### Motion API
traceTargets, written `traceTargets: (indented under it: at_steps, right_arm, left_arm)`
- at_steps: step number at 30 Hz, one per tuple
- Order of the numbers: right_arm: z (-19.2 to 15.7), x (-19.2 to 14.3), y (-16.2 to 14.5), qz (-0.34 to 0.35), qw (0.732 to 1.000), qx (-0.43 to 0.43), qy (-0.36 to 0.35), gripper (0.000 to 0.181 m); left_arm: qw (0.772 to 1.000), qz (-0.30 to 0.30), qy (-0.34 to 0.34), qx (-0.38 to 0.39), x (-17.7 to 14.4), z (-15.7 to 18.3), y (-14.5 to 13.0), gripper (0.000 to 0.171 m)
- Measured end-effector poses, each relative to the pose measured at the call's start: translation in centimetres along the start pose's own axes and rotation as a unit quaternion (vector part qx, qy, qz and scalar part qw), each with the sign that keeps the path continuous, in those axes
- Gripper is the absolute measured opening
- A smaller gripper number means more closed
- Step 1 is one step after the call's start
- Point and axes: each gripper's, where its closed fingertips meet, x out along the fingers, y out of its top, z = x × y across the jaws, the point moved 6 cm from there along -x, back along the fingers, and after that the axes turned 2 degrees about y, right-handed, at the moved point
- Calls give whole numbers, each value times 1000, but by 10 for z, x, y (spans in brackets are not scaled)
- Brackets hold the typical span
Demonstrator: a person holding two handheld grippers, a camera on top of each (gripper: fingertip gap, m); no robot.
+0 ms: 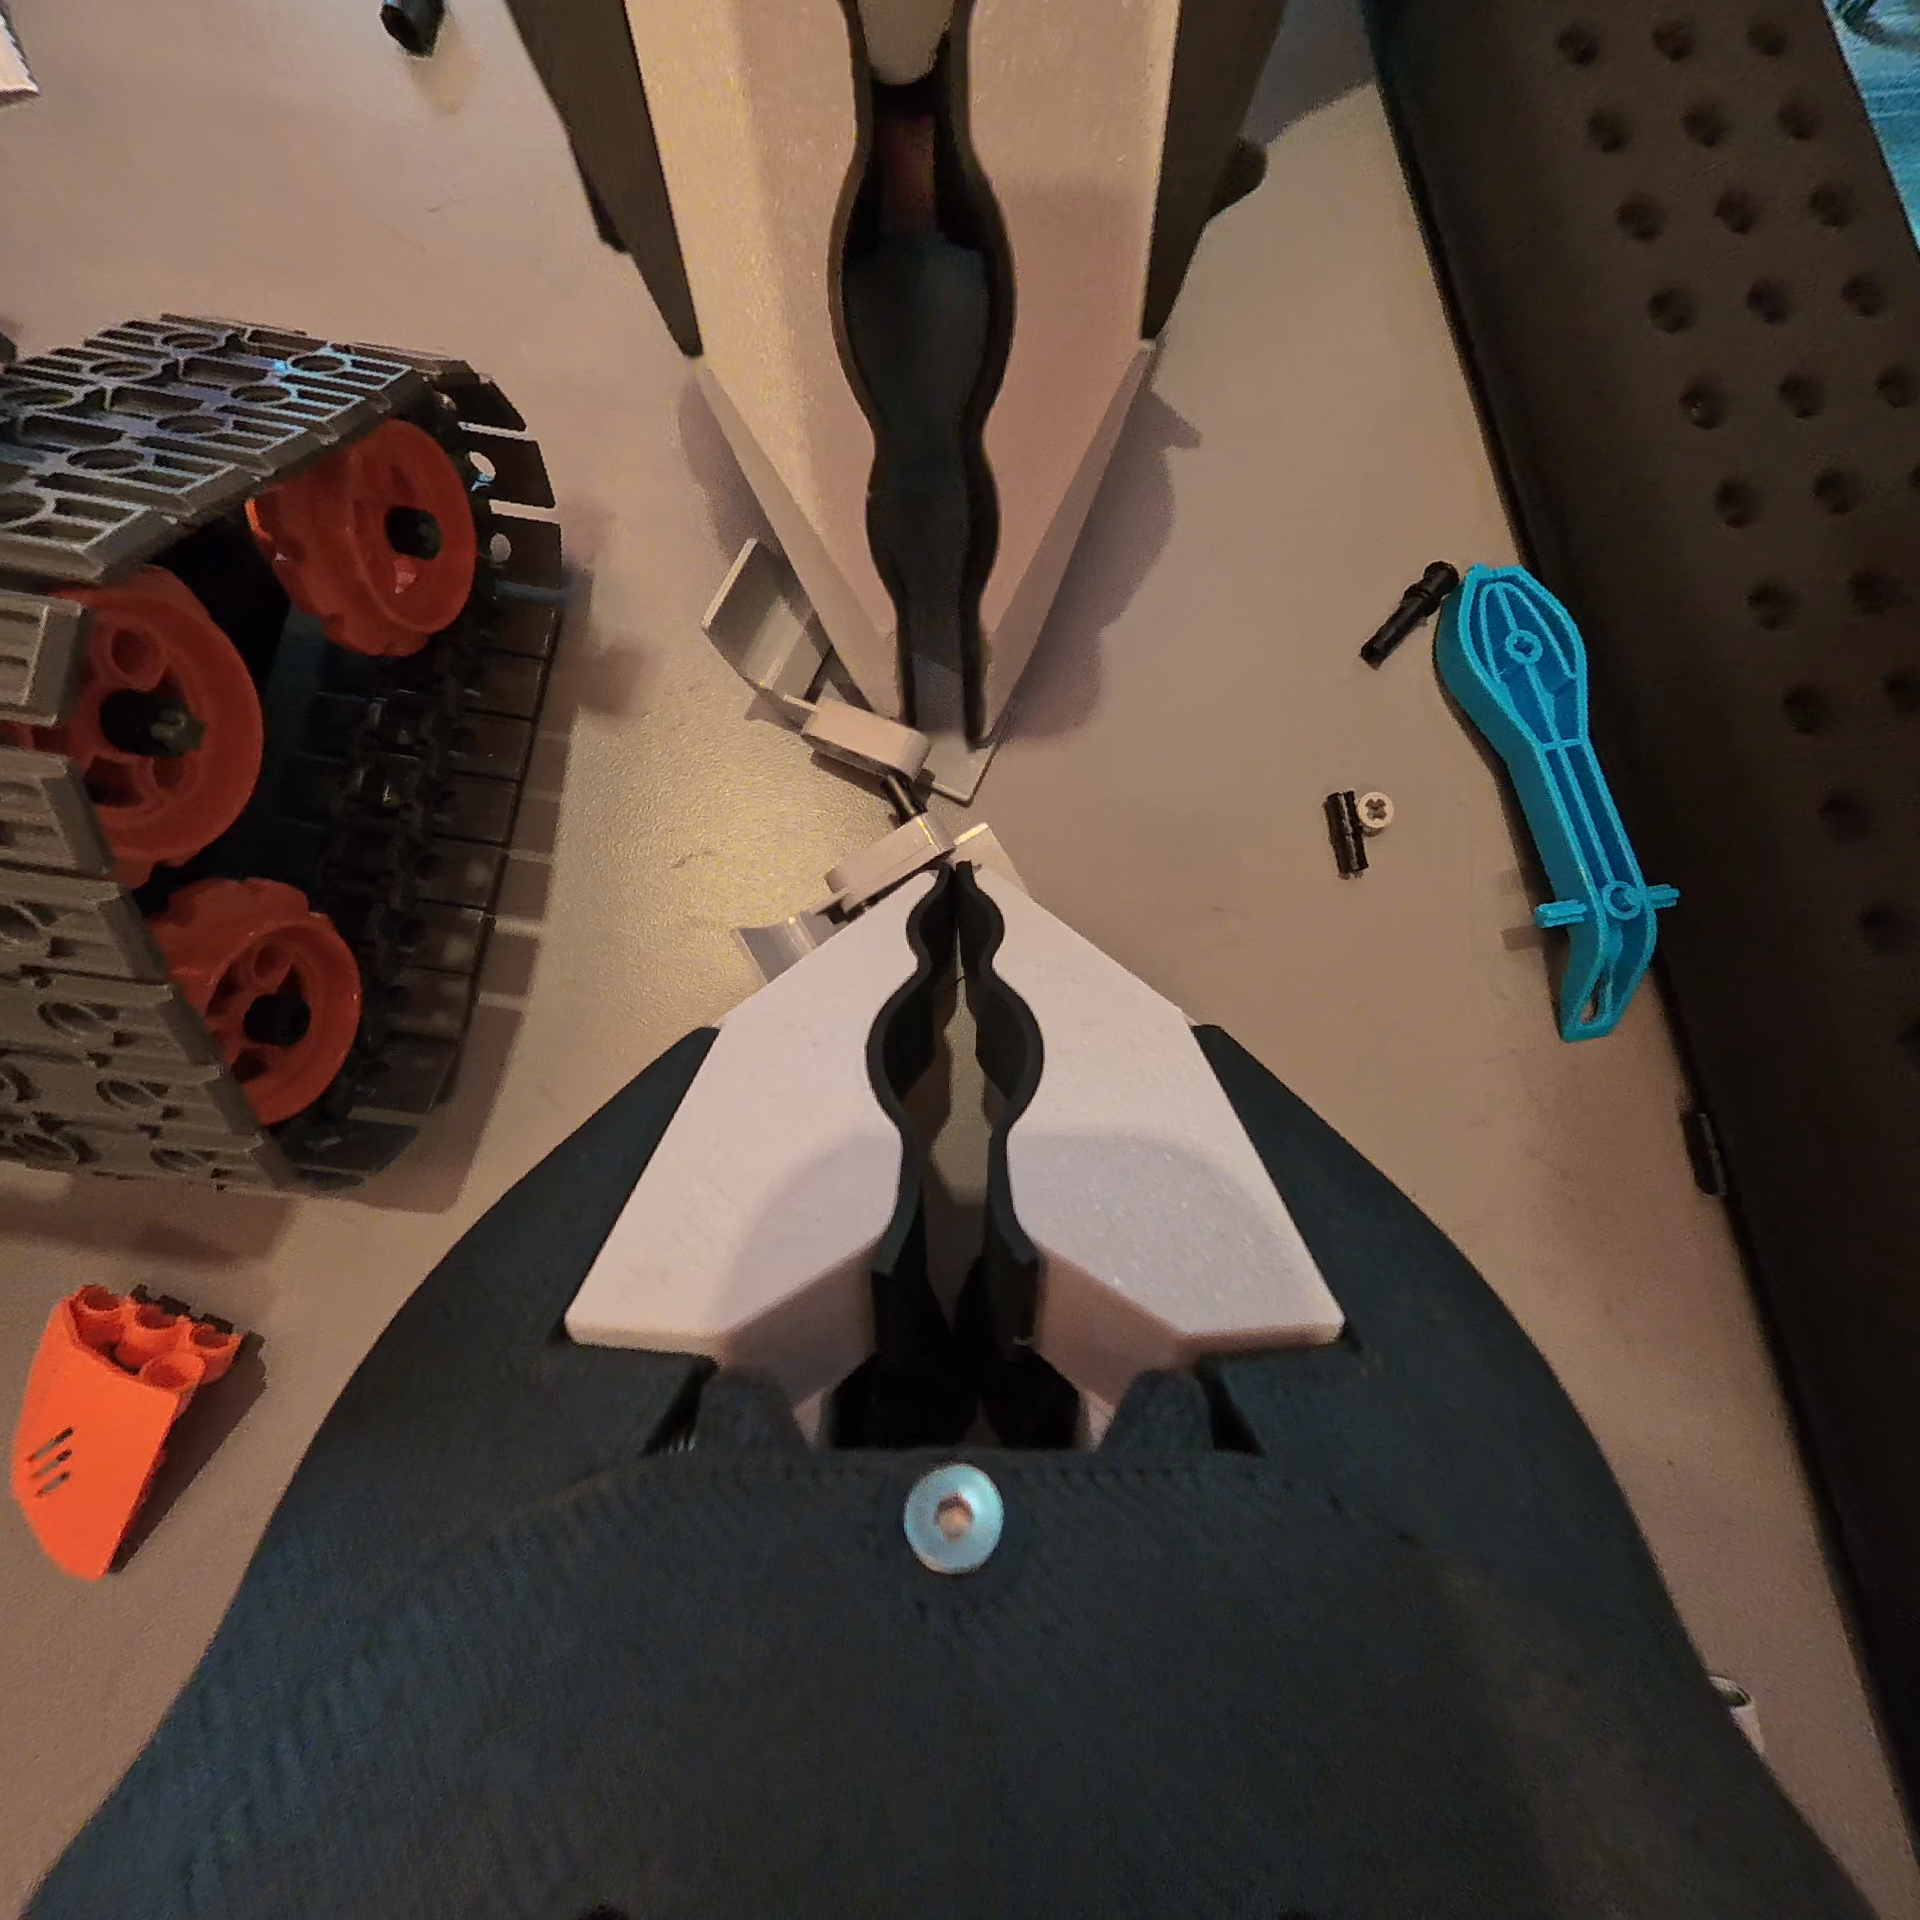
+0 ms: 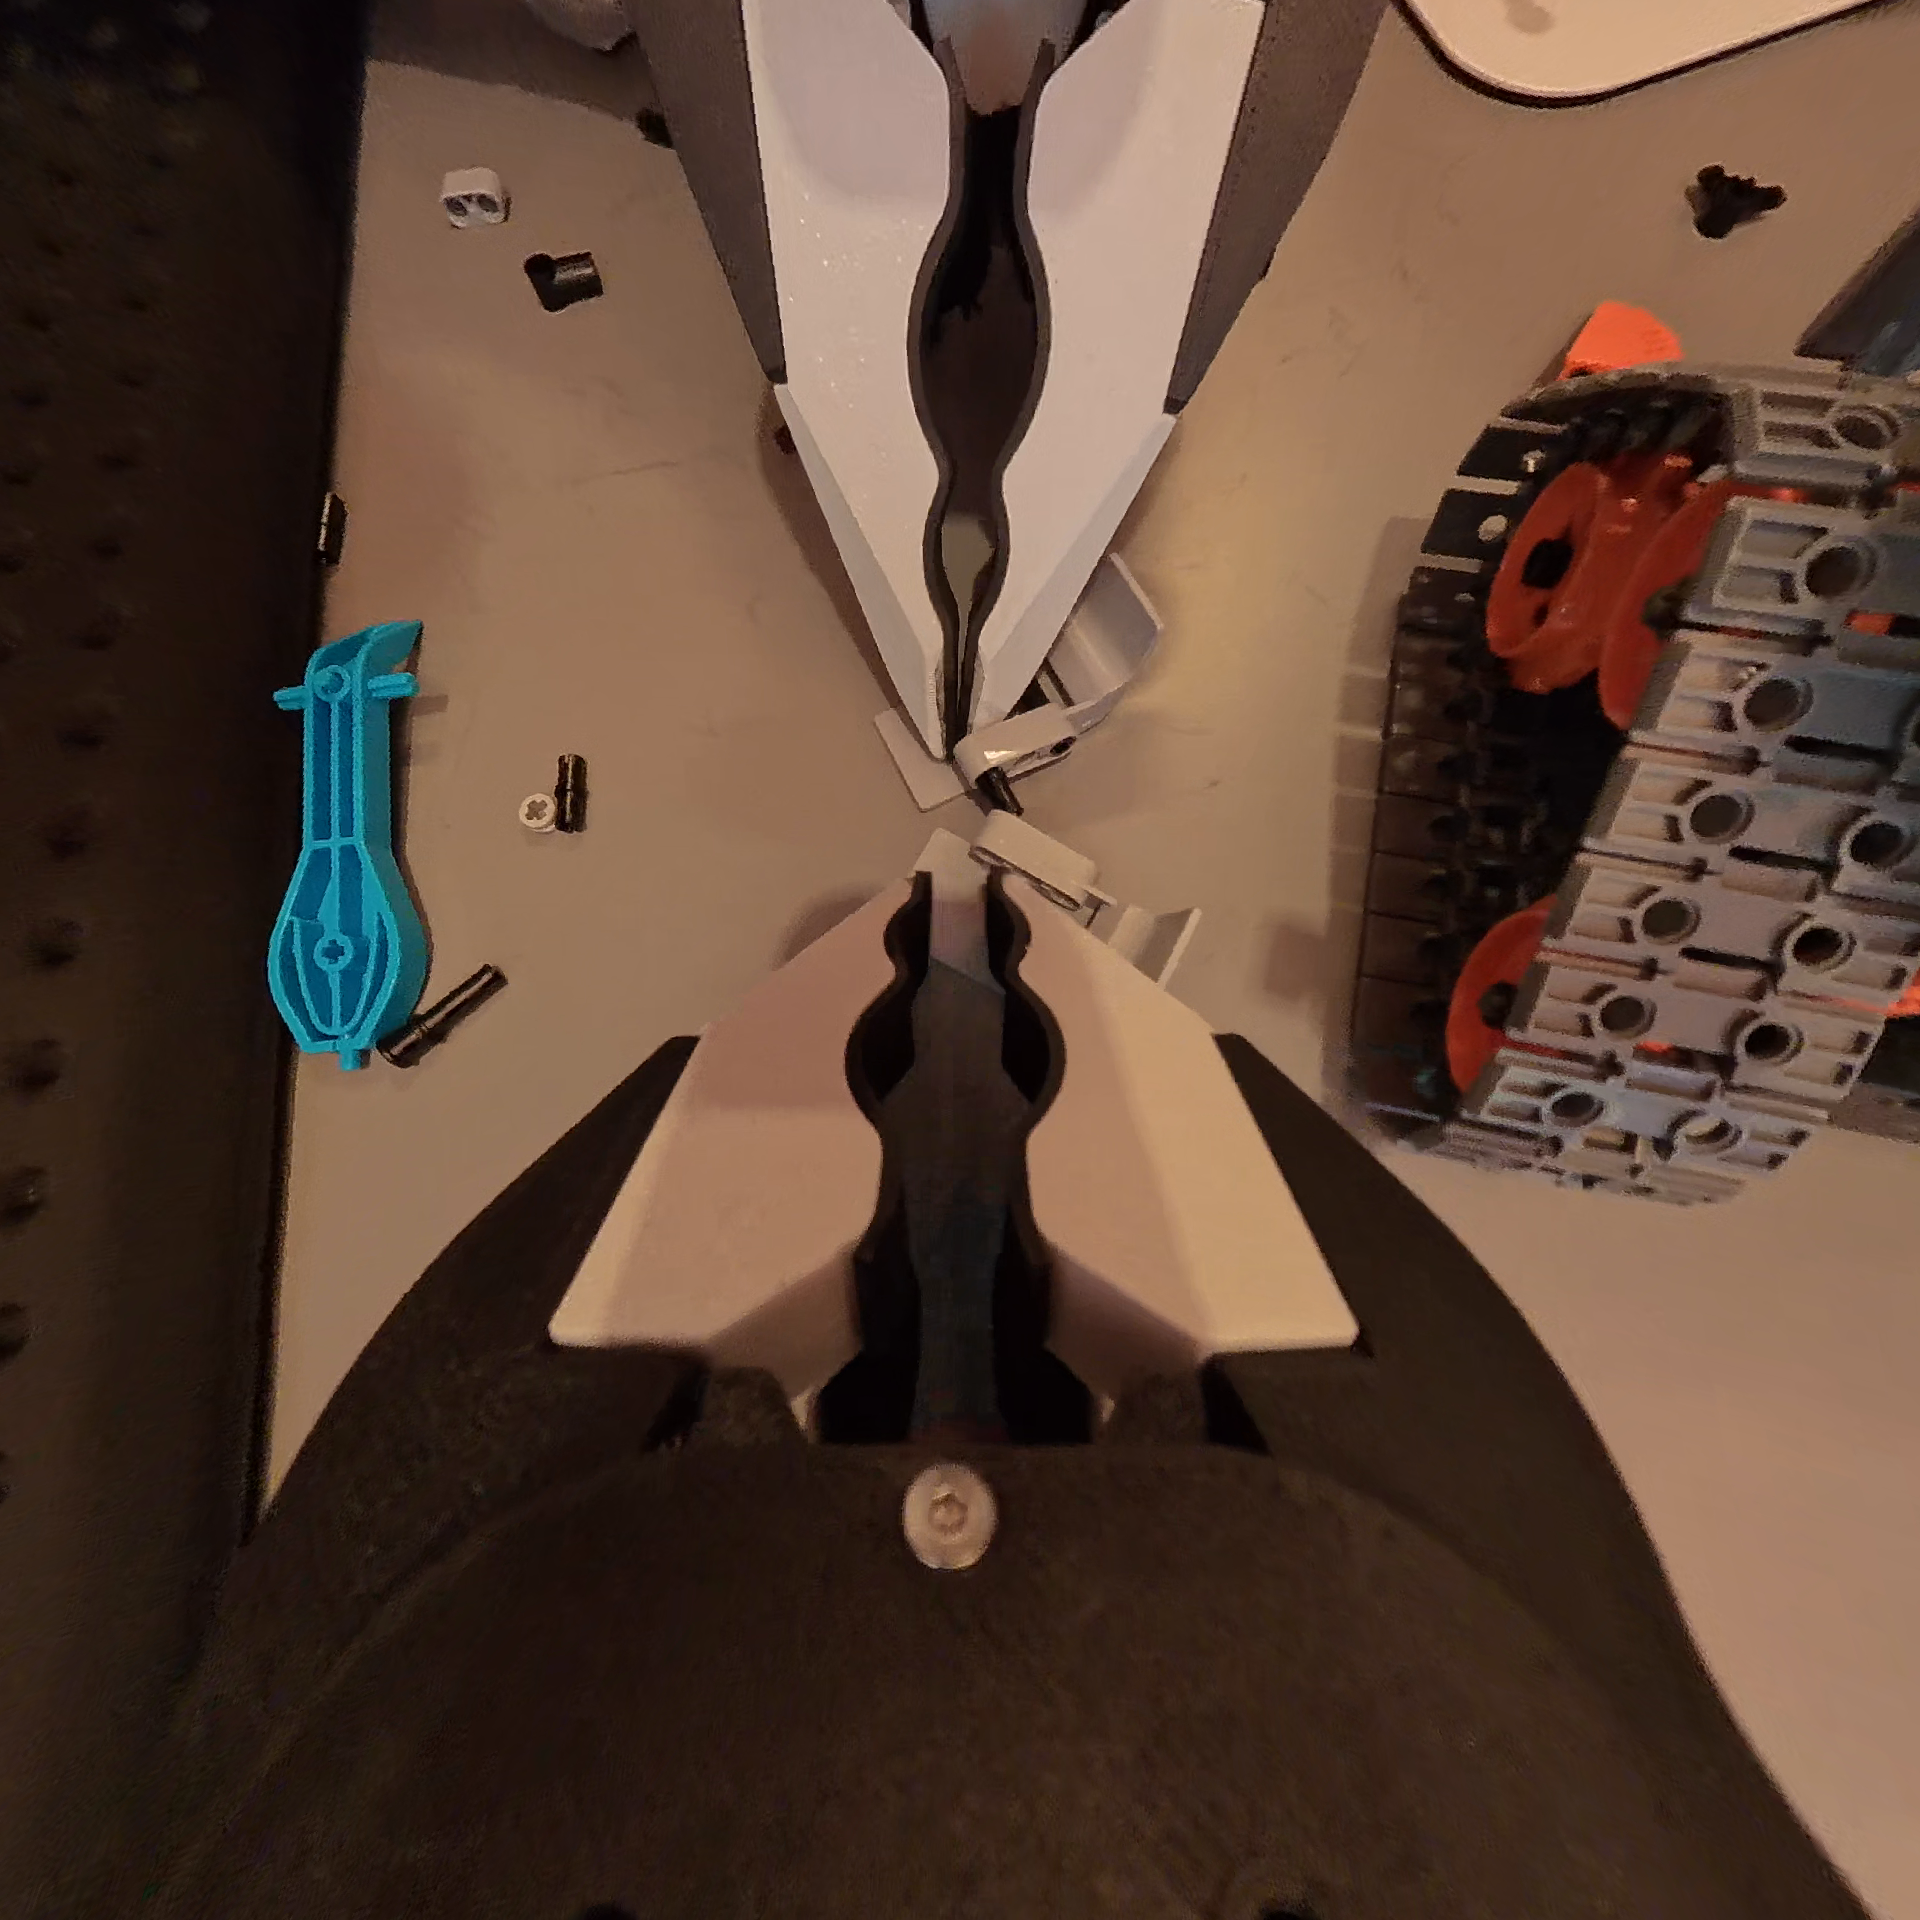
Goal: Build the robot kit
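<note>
Left wrist view: left claw [image 1: 951,883] and right claw [image 1: 940,743], tip to tip above the bench [image 1: 1195,1039], each pinch a grey beam piece [image 1: 883,857], apparently aligning the black pin [image 1: 906,798] between them.

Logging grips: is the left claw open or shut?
Shut: the left claw has its pads nearly together, pinching a small grey piece at the tips.

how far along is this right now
Looks done: the tracked vehicle, belt around its orange wheels. In hand: left gripper shut on one grey link, right gripper shut on the other grey link, a black pin bridging the gap between them. Left loose on the table: small black pins, an orange piece, a blue tool.
</note>
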Motion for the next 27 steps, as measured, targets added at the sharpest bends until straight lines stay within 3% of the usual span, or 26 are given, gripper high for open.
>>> traceTargets:
  at_steps: [10,18,27]
  right_arm:
    - [4,-5,-5,2,998,35,-57,3]
    - [6,-6,-4,-19,999,-34,-8,3]
    - [4,-15,-9,-1,997,37,-64,11]
  left_arm:
    - [1000,-17,11,24,2,0,3,0]
    - [997,-43,-18,63,2,6,6,0]
    - [993,2,102,-58,-32,15,-5,18]
